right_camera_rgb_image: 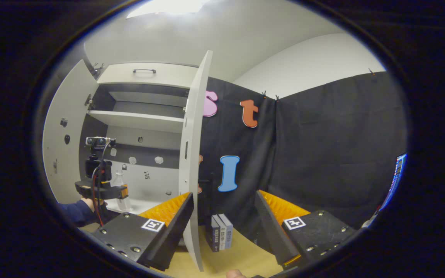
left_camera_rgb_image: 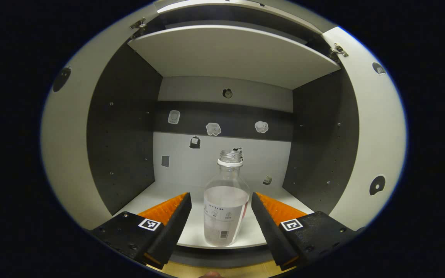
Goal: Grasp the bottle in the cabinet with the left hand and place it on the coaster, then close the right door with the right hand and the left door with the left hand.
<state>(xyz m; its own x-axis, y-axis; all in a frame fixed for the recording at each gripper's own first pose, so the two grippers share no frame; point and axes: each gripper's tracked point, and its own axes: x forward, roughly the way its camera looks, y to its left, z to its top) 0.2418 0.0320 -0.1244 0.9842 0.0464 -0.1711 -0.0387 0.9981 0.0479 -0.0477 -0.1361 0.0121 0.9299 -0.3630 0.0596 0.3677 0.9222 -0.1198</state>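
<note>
White cabinet (left_camera_rgb_image: 226,58), both doors swung open, with a grey-and-white back panel and one upper shelf. Clear bottle (left_camera_rgb_image: 225,204) (uncapped, labelled) upright at the front edge of the cabinet floor, between the spread fingers of the left hand-held gripper (left_camera_rgb_image: 219,204), untouched. Right hand-held gripper (right_camera_rgb_image: 224,206), fingers apart and empty, above the wooden tabletop (right_camera_rgb_image: 242,255) by the right door (right_camera_rgb_image: 193,162); small boxes (right_camera_rgb_image: 219,231) just beyond.

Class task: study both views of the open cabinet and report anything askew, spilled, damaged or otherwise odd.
Little stands out. The bottle stands upright on the cabinet's lower shelf between the open left tongs, but it has no cap. No spill shows.
</note>
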